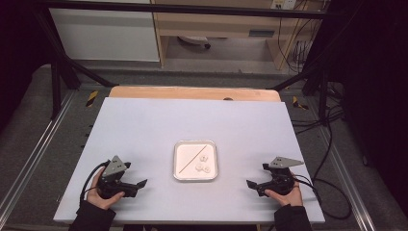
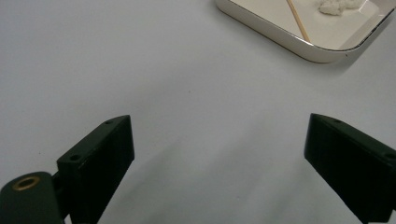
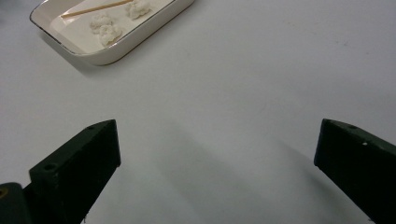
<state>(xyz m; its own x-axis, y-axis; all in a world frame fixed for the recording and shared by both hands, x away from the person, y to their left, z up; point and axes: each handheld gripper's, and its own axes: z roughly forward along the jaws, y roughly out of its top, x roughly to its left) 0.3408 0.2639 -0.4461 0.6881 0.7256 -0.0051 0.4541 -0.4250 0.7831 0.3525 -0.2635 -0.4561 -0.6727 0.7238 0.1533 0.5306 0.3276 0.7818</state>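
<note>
Table (image 1: 144, 125), white top. Shallow white tray (image 1: 195, 175) at centre-front holds a thin wooden stick (image 1: 192, 158) lying diagonal, near-left to far-right, plus three small white lumps (image 1: 202, 165) near its right side. Left claw (image 1: 137, 186) and right claw (image 1: 253, 186) flank the tray, both wide, empty.

A pale grey worktop (image 1: 144, 125) covers nearly all of a wooden table (image 1: 192, 93), whose wood shows as a strip along the far edge. Near the middle, a little toward the near edge, lies a shallow white square tray (image 1: 179, 161). Both grippers rest by the near corners, well apart from the tray.
</note>
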